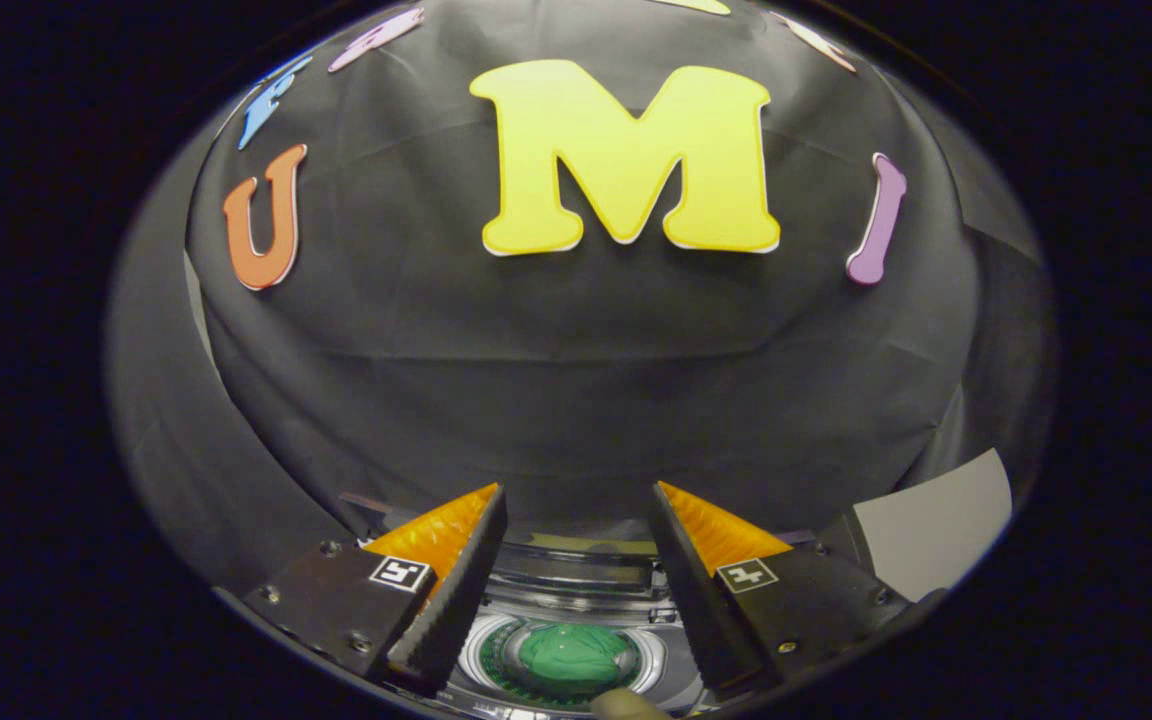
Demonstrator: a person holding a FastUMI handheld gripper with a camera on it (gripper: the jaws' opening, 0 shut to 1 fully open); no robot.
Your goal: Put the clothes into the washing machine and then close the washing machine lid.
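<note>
Looking down past the gripper (pixel 576 600), the view takes in the washing machine (pixel 561 600) directly below, and that machine serves as the landmark here. The jaws are spread wide apart, with nothing between them; the fingers (pixel 451 590) stand above the machine, one to either side of its round opening, touching neither the machine nor the cloth.

Nearest of all, at the machine's close rim, a small tan rounded thing (pixel 626 705) pokes in; what it is cannot be told. Just past it lies the drum opening (pixel 481 655), a pale ring around a dark green perforated tub. Inside that tub sits the clothes (pixel 573 658), a bunched green garment lying in the middle of the drum, well below the jaws and apart from them.

Beyond the drum, on the machine's far side, the lid (pixel 576 575) of clear, glossy plastic seems to stand raised, so the opening is uncovered. To the right of the machine and a little farther back, a flat grey panel (pixel 936 530) leans at an angle. Behind the machine, the booth's black cloth wall (pixel 576 400) rises and closes off everything farther away.

The gripper is tilted steeply downward over the machine, hanging above the open drum.
</note>
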